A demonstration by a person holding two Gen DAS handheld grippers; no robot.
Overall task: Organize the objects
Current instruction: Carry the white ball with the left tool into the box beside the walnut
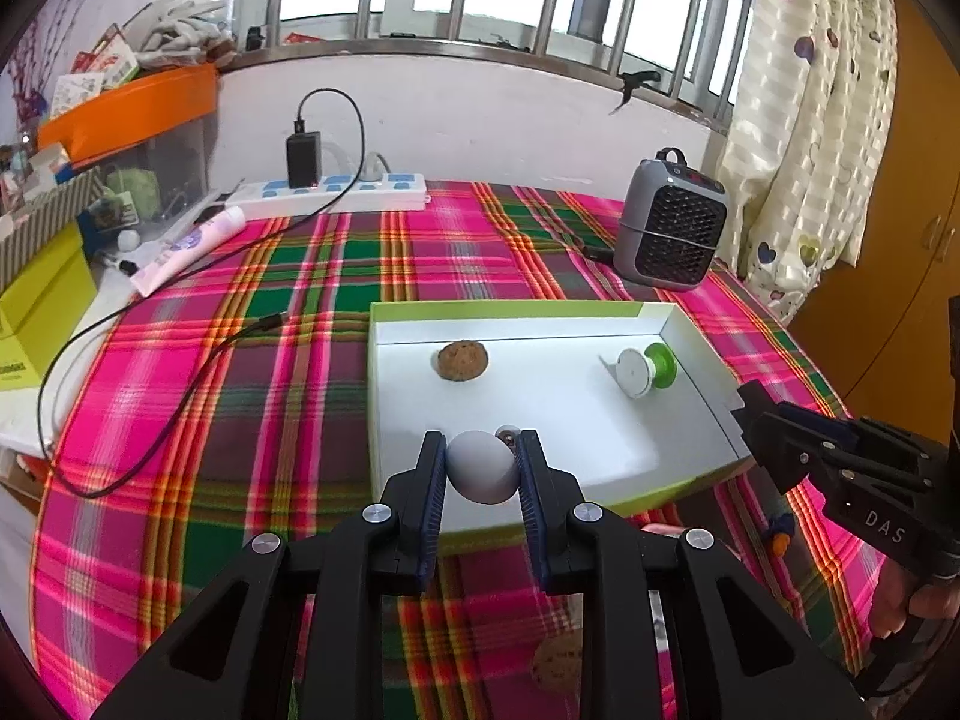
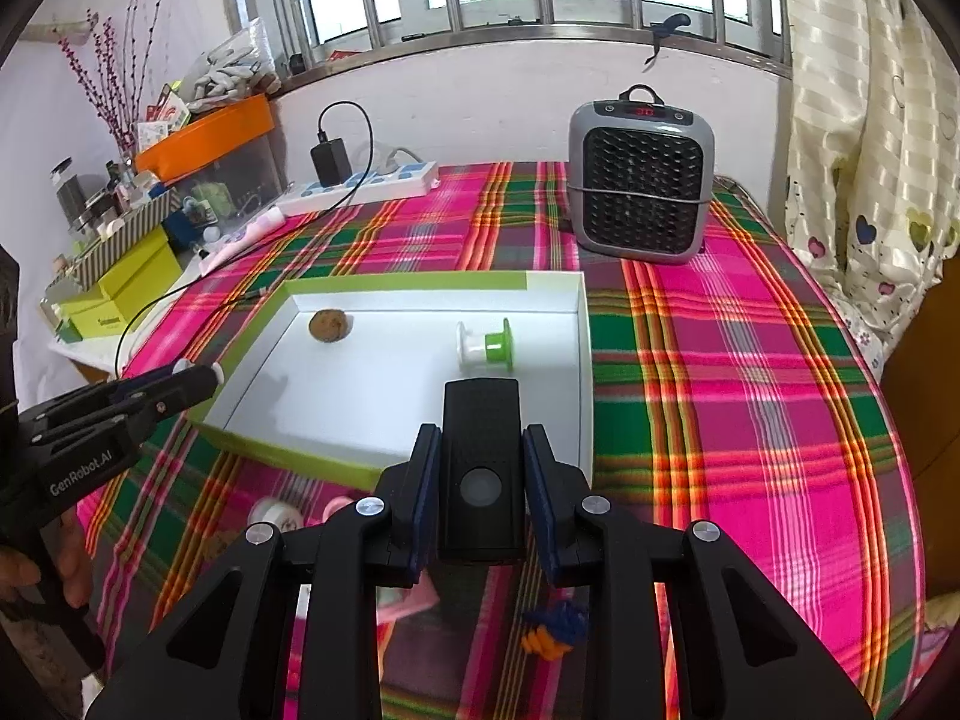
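Left gripper (image 1: 482,456): clamped narrow on a white egg-shaped object (image 1: 482,467), carried above the near wall of the tray, likely for dropping in.
Right gripper (image 2: 480,450): pads pressed on a black rectangular device with a round button (image 2: 480,468), over the tray's near right corner.
White tray with green rim (image 1: 510,311): collecting spot; holds a brown cookie-like piece (image 1: 462,360) and a green-and-white spool (image 1: 648,369).
Plaid cloth (image 2: 750,372): small items near the camera remain outside the tray, unsorted.

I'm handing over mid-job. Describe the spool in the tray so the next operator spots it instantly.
Find the shallow white tray with green outer walls on the plaid tablecloth, in front of the grey heater. The spool lies on its side toward the tray's right. Unlike the brown cookie nearby, it is white with one green end.
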